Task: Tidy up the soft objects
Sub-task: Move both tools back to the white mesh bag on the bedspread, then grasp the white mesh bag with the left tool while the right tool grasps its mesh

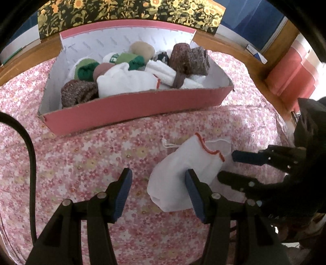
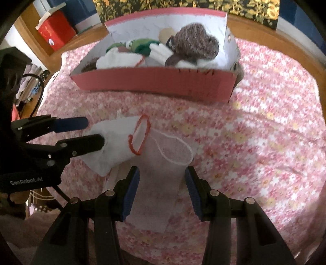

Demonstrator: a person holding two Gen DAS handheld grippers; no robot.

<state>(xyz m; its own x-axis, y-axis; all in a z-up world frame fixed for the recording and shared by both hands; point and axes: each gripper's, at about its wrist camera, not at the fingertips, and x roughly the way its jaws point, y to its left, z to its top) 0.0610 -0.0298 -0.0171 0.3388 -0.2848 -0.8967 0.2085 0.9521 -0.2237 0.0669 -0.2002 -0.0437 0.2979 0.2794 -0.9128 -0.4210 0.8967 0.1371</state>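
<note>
A white sock with an orange-trimmed cuff (image 1: 183,169) (image 2: 116,140) lies on the pink floral cloth (image 1: 85,163), overlapping a second pale sock with a white cuff (image 2: 163,173). My left gripper (image 1: 158,191) is open; its right finger (image 1: 193,193) rests against the orange-trimmed sock, and the gripper shows from the side in the right wrist view (image 2: 95,130). My right gripper (image 2: 162,191) is open and straddles the pale sock; it shows at the right of the left wrist view (image 1: 226,166). A pink cardboard box (image 1: 130,114) (image 2: 159,81) behind holds several rolled socks.
The box holds white, green, brown and beige sock bundles (image 1: 126,79). A wooden frame (image 1: 271,85) edges the cloth. A sunflower-patterned panel (image 1: 130,10) stands behind the box. A red and white container (image 2: 55,30) sits at the far left. A black cable (image 1: 30,159) hangs at left.
</note>
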